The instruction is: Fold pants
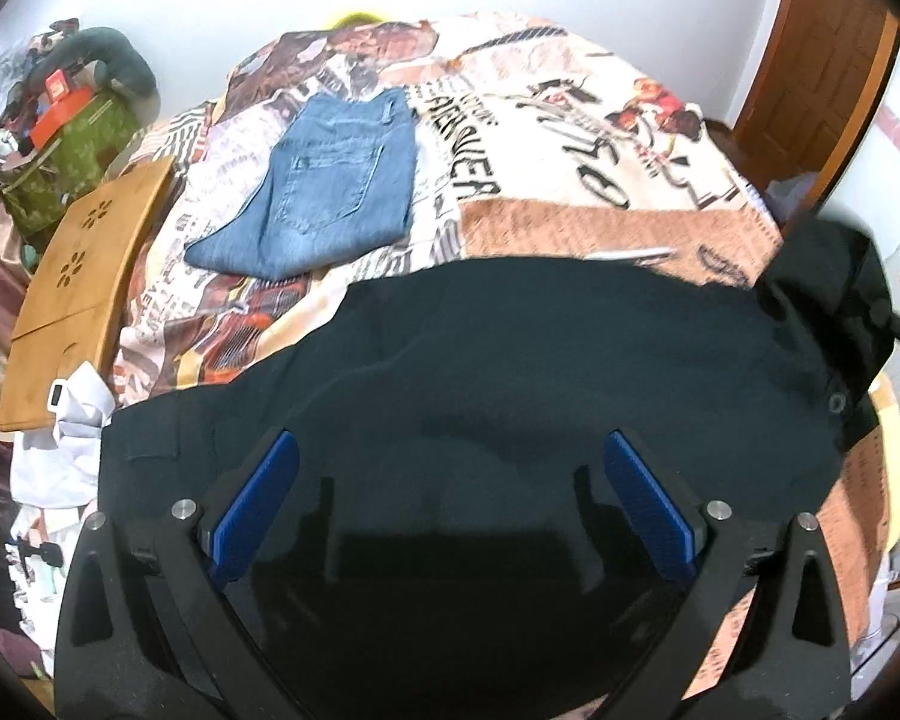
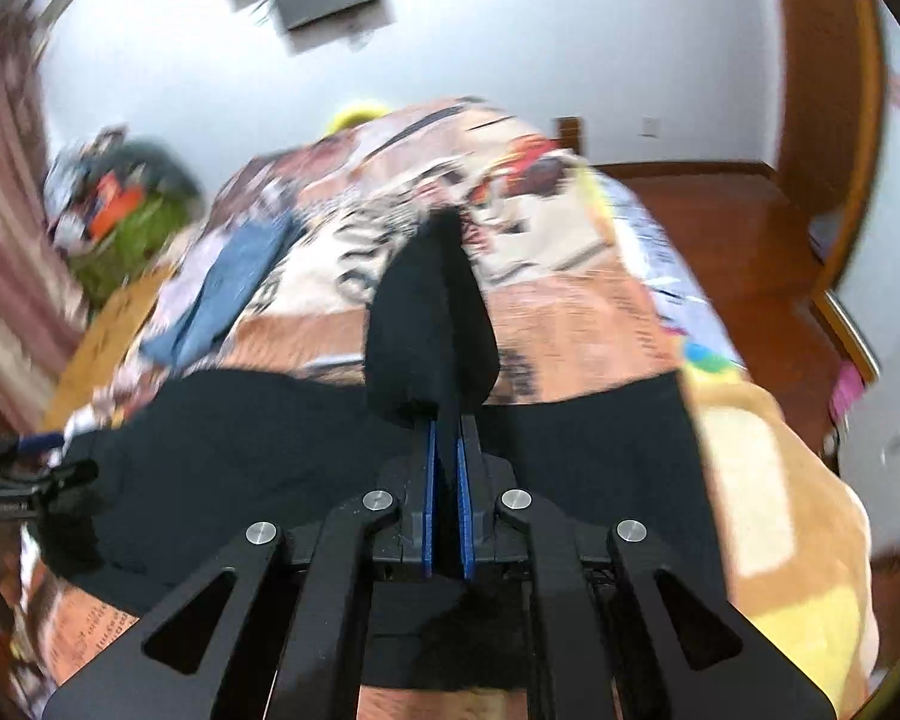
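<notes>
We see the black pants (image 1: 510, 372) spread across the near part of the bed (image 1: 570, 138). Our left gripper (image 1: 447, 450) hovers above them, fingers wide apart. Our right gripper (image 2: 447, 426) has its fingers clamped on a raised fold at 12 o'clock. Folded blue jeans (image 1: 324, 180) lie at 11 o'clock.

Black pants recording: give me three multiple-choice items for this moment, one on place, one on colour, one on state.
1. Where do the folded jeans lie?
A. on the patterned bedspread, beyond the black pants
B. on the wooden board
C. on the floor

2. What colour are the pads on the fingers?
A. red
B. blue
C. white

3. How is the right gripper?
A. open over bare bedspread
B. shut on black pants cloth
C. out of view

Answers: 1 A, the left view shows them on the bedspread past the pants. 2 B, both views show blue pads. 3 B, its fingers pinch a raised fold; the left gripper is open.
</notes>
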The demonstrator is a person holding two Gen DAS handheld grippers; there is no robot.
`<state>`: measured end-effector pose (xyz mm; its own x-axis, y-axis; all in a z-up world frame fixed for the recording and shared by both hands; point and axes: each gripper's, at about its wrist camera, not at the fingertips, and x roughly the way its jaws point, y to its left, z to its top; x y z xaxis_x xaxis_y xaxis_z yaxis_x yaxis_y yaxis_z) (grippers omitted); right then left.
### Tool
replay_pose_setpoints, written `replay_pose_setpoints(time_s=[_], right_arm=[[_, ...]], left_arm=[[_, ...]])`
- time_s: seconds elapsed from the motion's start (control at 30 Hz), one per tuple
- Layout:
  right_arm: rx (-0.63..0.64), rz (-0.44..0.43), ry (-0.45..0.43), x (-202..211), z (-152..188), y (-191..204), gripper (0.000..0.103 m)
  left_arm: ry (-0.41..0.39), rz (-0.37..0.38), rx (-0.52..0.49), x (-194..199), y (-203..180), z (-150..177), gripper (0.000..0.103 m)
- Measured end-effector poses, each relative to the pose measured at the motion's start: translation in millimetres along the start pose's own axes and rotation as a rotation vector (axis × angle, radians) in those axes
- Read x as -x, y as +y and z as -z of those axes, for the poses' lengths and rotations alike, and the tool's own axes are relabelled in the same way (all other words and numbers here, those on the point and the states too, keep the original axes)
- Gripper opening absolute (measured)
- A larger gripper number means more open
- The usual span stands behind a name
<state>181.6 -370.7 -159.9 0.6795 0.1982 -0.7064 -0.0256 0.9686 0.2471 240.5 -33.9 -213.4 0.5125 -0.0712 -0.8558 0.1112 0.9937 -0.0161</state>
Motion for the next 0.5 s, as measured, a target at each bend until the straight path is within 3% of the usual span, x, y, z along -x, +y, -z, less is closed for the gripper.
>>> replay_pose_setpoints(time_s=[0.2, 0.33, 0.43, 0.5], right_arm=[[-0.101, 0.117, 0.062, 0, 30, -48, 0.006], [-0.127, 0.136, 0.116, 0, 46, -60, 0.008], [-0.130, 0.187, 0.112, 9, 46, -59, 0.017], [-0.139, 0.212, 0.092, 18, 44, -59, 0.033]], left_arm=[[-0.039, 0.002, -0.005, 11, -3, -1, 0.102], [-0.064, -0.004, 0.017, 19, 8, 2, 0.103], [-0.078, -0.018, 0.055, 24, 24, 2, 0.103], [-0.088, -0.031, 0.084, 27, 38, 4, 0.103]])
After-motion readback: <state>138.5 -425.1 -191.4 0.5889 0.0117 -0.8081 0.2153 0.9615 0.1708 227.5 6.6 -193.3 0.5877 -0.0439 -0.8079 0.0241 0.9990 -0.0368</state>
